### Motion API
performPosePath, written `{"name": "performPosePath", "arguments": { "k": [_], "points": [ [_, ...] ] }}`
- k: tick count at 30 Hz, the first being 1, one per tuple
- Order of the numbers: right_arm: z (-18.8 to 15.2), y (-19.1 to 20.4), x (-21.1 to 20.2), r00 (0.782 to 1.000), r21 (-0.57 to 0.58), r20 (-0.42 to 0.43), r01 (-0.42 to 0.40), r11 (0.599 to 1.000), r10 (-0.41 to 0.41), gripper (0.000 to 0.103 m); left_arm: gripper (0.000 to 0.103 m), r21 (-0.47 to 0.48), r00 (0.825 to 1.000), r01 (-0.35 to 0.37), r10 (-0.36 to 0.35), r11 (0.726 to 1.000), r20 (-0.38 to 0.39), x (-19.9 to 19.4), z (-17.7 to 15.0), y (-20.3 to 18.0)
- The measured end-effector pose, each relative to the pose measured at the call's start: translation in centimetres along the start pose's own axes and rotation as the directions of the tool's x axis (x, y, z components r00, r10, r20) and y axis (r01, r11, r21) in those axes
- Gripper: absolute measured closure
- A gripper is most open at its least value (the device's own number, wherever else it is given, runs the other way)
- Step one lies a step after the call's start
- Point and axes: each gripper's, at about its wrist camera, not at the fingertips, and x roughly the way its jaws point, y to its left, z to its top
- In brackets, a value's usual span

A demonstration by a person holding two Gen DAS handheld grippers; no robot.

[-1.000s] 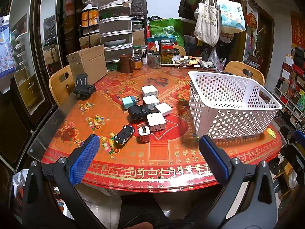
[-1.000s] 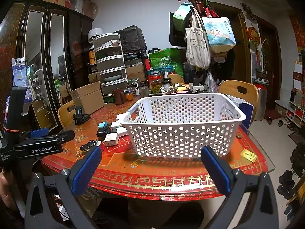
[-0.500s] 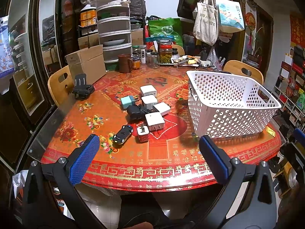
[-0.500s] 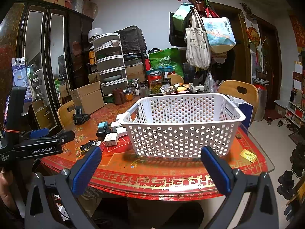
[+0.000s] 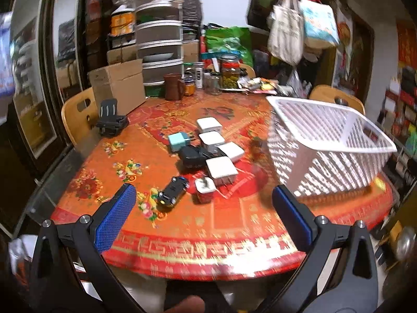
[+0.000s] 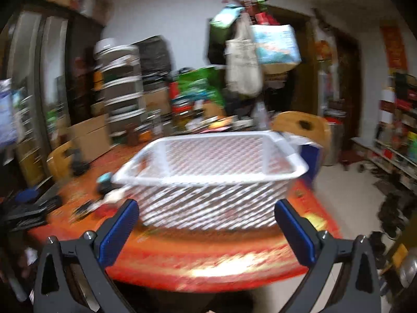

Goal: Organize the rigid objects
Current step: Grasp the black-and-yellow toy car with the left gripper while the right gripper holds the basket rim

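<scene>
White plastic basket (image 5: 331, 140) stood on the right of the counter (image 5: 234, 224), seemingly empty. We held our left claw (image 5: 203, 217) and right claw (image 6: 206, 230) spread apart, gripping nothing. The chargers (image 5: 220, 168) and toy car (image 5: 173, 190) lay left of it, so sorting had not begun.

A brown mug (image 5: 172, 86) is standing at the far side of the round table (image 5: 161, 237), which is wearing a red patterned cloth. Left of the mug a cardboard box (image 5: 117, 86) is sitting, and behind the mug a stack of grey drawers (image 5: 159, 41) is rising. Right of the mug, glass jars (image 5: 229, 74) are clustering (contents too blurred to tell). A black phone stand (image 5: 110, 122) is resting in front of the box, left of the mug. Tote bags (image 5: 286, 36) are hanging high up, to the mug's right.
</scene>
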Motion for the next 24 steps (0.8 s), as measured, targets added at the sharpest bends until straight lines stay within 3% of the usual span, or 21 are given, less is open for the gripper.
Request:
{"name": "performPosePath", "arguments": {
  "k": [3,6,7,10,12,13,16,18,24],
  "points": [
    [2.3,-3.9,3.4,0.994,0.039,-0.031,0.110,0.993,-0.108,0.000,0.000,0.012,0.998,-0.057,0.057,0.998,-0.005,2.8,0.6,1.8],
    [3.9,-7.4,7.7,0.982,0.082,-0.141,0.135,0.987,-0.122,0.000,0.000,0.013,0.991,-0.061,0.063,0.998,-0.117,6.6,0.5,3.9],
    [4.2,-8.7,9.5,0.975,0.107,-0.191,0.135,0.985,-0.113,0.006,0.000,0.002,0.986,-0.049,0.049,0.999,-0.160,7.9,0.3,4.8],
    [4.8,-11.0,13.3,0.953,0.140,-0.292,0.128,0.982,-0.082,0.039,0.000,-0.052,0.975,-0.011,-0.001,0.999,-0.223,10.4,-0.2,7.4],
    [4.7,-11.5,14.9,0.942,0.130,-0.322,0.138,0.982,-0.090,0.057,0.000,-0.065,0.970,-0.024,0.007,0.998,-0.244,11.6,-0.4,8.7],
    [4.6,-11.7,15.7,0.937,0.117,-0.338,0.138,0.984,-0.091,0.071,0.000,-0.062,0.967,-0.036,0.019,0.997,-0.252,12.2,-0.4,9.2],
    [4.2,-11.5,17.3,0.922,0.094,-0.374,0.145,0.985,-0.100,0.081,0.000,-0.037,0.956,-0.087,0.073,0.995,-0.283,13.9,-0.7,10.1],
    [3.8,-11.5,18.5,0.910,0.094,-0.405,0.137,0.986,-0.088,0.083,0.000,-0.041,0.954,-0.071,0.056,0.997,-0.294,14.6,-0.9,10.1],
    [3.6,-10.9,19.3,0.903,0.053,-0.412,0.155,0.986,-0.120,0.088,0.001,0.020,0.942,-0.022,0.027,1.000,-0.334,17.3,-1.6,8.6]
  ]
}}
